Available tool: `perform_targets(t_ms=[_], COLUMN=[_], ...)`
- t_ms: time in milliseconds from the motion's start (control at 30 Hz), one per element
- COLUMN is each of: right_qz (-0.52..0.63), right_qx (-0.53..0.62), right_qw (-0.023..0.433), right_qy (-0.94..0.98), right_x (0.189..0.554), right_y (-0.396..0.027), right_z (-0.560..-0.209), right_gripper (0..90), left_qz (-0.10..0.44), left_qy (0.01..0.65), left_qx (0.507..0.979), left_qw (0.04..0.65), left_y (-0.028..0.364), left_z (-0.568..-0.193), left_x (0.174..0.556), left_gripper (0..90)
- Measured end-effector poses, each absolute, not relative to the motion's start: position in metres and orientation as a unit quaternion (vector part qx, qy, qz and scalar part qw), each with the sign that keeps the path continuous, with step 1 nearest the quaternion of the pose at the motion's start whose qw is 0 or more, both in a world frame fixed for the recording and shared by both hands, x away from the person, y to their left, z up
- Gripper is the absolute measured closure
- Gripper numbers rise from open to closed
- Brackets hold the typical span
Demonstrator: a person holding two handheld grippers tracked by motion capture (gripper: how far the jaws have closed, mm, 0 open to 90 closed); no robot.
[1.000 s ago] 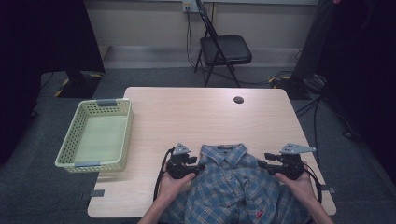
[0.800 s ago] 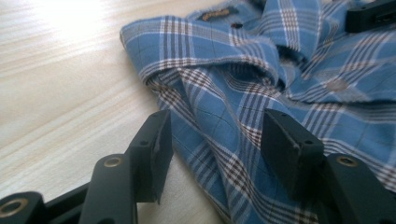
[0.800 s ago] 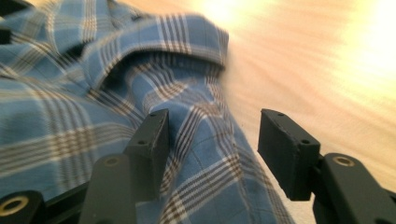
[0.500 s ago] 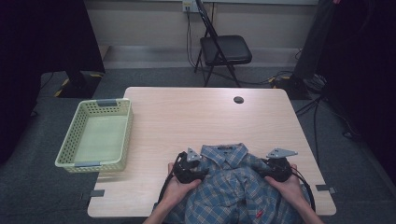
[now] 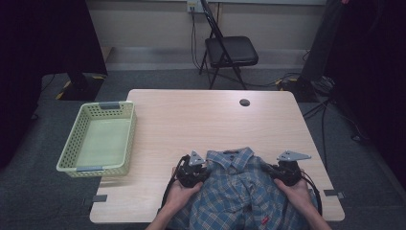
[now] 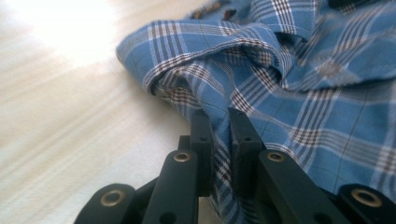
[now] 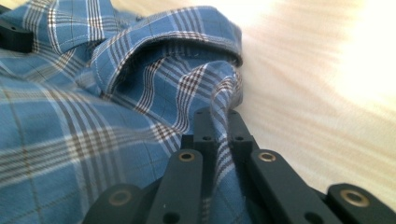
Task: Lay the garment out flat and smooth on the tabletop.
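I've just been closing both sets of jaws: my left gripper (image 5: 194,168) and right gripper (image 5: 286,168) each pinch a fold of the plaid shirt (image 5: 239,191), which lies between them at the near table (image 5: 191,120) edge (collar pointing away). I judge the grasp step done; next comes an even lift, both hands together, toward the basket (image 5: 98,139) beyond my left gripper.

The high view is dim and soft, with the room's sides sunk in near-black; the pale tabletop (image 5: 201,120) is evenly lit from above and the green basket (image 5: 98,139) casts only a faint shadow. In both gripper views the tabletop (image 6: 60,28) blows out to white glare in the far corner. The plaid shirt (image 7: 154,79) is sharp mid-frame and blurs nearer the lens.
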State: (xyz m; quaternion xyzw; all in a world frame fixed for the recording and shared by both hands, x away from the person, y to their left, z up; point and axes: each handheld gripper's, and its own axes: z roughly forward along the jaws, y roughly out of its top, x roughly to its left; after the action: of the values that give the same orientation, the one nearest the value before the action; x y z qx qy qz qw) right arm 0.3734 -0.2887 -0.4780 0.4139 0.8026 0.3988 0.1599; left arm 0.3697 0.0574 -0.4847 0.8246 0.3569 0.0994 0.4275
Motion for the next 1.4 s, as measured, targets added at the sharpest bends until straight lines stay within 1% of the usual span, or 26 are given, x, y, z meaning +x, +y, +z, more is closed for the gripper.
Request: perform_targets(t_ms=[167, 300, 500, 633, 1033, 1133, 1233, 1400], right_qz=[0.433, 0.455, 0.47, 0.48, 0.515, 0.516, 0.517, 0.532], right_qx=[0.416, 0.416, 0.417, 0.416, 0.394, 0.39, 0.384, 0.378], right_qw=[0.155, 0.16, 0.169, 0.175, 0.2, 0.207, 0.225, 0.229], right_qy=[0.784, 0.771, 0.76, 0.752, 0.734, 0.734, 0.732, 0.722], right_x=[0.375, 0.376, 0.381, 0.386, 0.394, 0.396, 0.397, 0.401], right_y=[-0.294, -0.298, -0.294, -0.29, -0.286, -0.284, -0.281, -0.28], right_z=[-0.464, -0.452, -0.442, -0.432, -0.378, -0.367, -0.355, -0.333], right_gripper=[87.0, 87.1, 87.2, 87.2, 87.1, 87.1, 87.1, 87.1], left_qz=[0.1, 0.099, 0.113, 0.124, 0.163, 0.171, 0.181, 0.199], left_qy=[0.356, 0.353, 0.349, 0.352, 0.349, 0.347, 0.347, 0.346], left_qx=[0.814, 0.806, 0.8, 0.787, 0.77, 0.777, 0.771, 0.76], left_qw=[0.448, 0.464, 0.475, 0.491, 0.509, 0.497, 0.502, 0.513], left_y=[0.062, 0.065, 0.07, 0.076, 0.082, 0.08, 0.081, 0.084], left_z=[-0.476, -0.468, -0.455, -0.441, -0.401, -0.39, -0.378, -0.354], left_x=[0.37, 0.371, 0.374, 0.382, 0.394, 0.399, 0.404, 0.411], left_gripper=[82.7, 82.7, 82.8, 82.9, 82.8, 82.9, 82.9, 82.9])
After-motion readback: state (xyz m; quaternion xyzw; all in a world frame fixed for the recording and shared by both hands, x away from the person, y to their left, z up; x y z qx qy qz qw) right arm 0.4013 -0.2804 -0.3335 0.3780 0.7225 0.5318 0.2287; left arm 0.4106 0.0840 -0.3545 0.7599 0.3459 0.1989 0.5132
